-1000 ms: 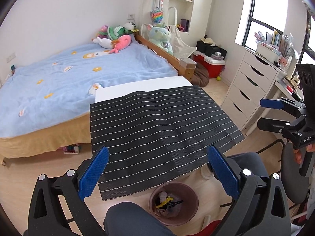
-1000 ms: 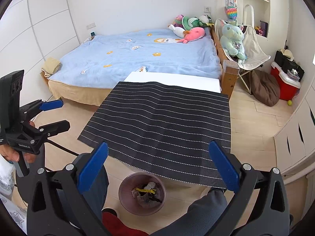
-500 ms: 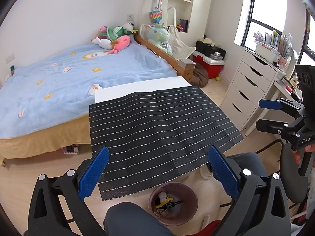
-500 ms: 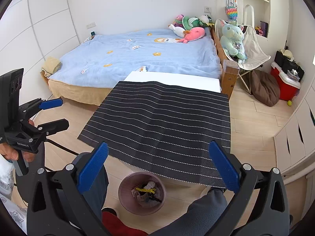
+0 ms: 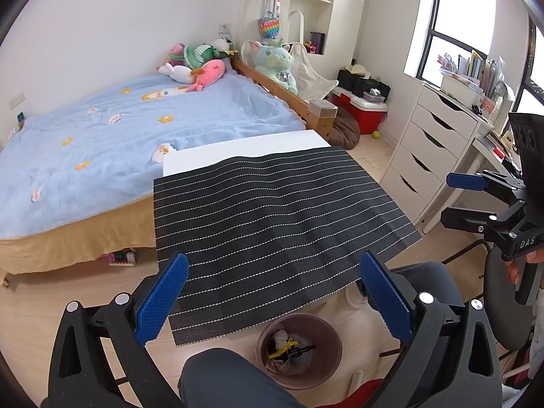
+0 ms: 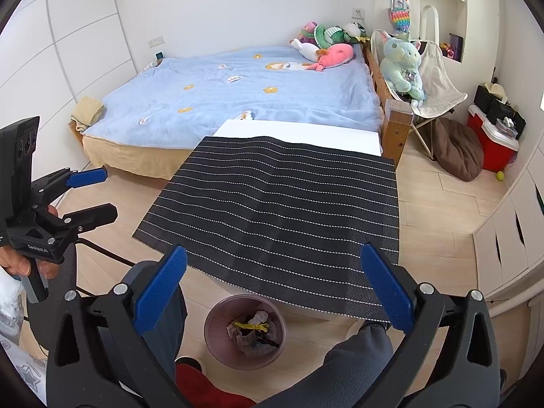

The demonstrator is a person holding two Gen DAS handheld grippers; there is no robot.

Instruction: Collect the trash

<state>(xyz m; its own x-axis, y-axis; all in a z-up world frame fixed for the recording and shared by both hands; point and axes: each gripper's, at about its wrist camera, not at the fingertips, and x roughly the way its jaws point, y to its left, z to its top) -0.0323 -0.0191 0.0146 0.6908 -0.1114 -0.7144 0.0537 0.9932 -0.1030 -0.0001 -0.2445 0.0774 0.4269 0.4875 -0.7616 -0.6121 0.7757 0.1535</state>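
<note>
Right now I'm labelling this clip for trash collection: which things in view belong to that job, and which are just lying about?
Part of the job:
- trash bin on the floor, with scraps inside
- left tool, open and holding nothing
- right tool, open and holding nothing
- striped mat over the white table, with nothing on it

Just lying about:
- plush toys on the bed
- red cooler
- drawer unit

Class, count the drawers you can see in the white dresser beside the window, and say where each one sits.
4, stacked in one column on the white dresser: top, second, third, and bottom. The right gripper may hide more.
</note>
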